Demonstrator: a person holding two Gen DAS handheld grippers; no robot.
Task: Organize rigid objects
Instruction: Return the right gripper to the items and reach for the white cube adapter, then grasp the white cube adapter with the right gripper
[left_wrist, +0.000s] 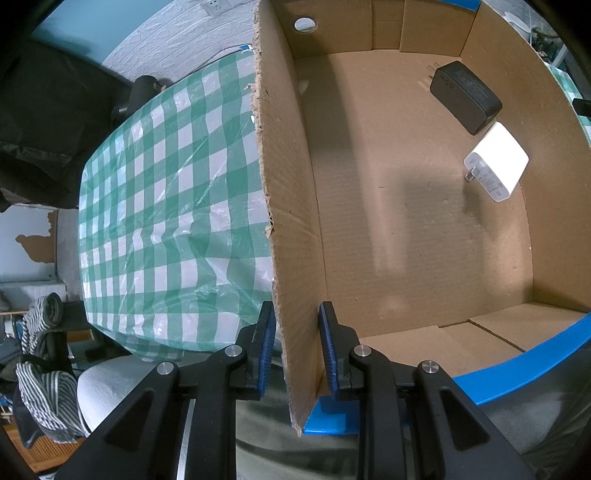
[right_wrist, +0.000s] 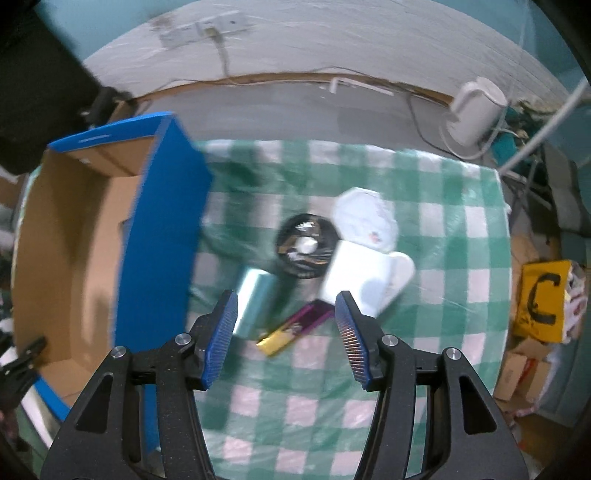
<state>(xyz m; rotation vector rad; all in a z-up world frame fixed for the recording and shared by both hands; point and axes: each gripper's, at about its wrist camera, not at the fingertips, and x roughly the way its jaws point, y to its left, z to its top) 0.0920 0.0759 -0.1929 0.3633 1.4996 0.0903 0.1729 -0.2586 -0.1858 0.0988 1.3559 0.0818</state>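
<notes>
The left gripper (left_wrist: 297, 347) stood with its blue-padded fingers (left_wrist: 266, 347) on either side of the near side wall of the open brown cardboard box with blue outer faces (left_wrist: 288, 206), one pad outside and one inside; whether the pads pressed the wall could not be told. Inside the box, against its far right wall, lay a black rectangular power adapter (left_wrist: 464, 96) and, just beside it, a white rectangular plug adapter (left_wrist: 496, 161), both resting on the cardboard floor. The box sat on a green-and-white checked tablecloth (left_wrist: 162, 206). The right gripper (right_wrist: 286, 338) hovered above the cloth with its fingers spread wide apart and nothing between them. Ahead of them lay a blurred cluster: a purple-and-gold flat packet (right_wrist: 295, 328), a pale teal rectangular block (right_wrist: 254, 301), a black round disc-shaped spool (right_wrist: 306, 245), and a white mug-like object on its side (right_wrist: 365, 275) touching a white crumpled bag (right_wrist: 364, 216). The box stood to the left of this cluster.
</notes>
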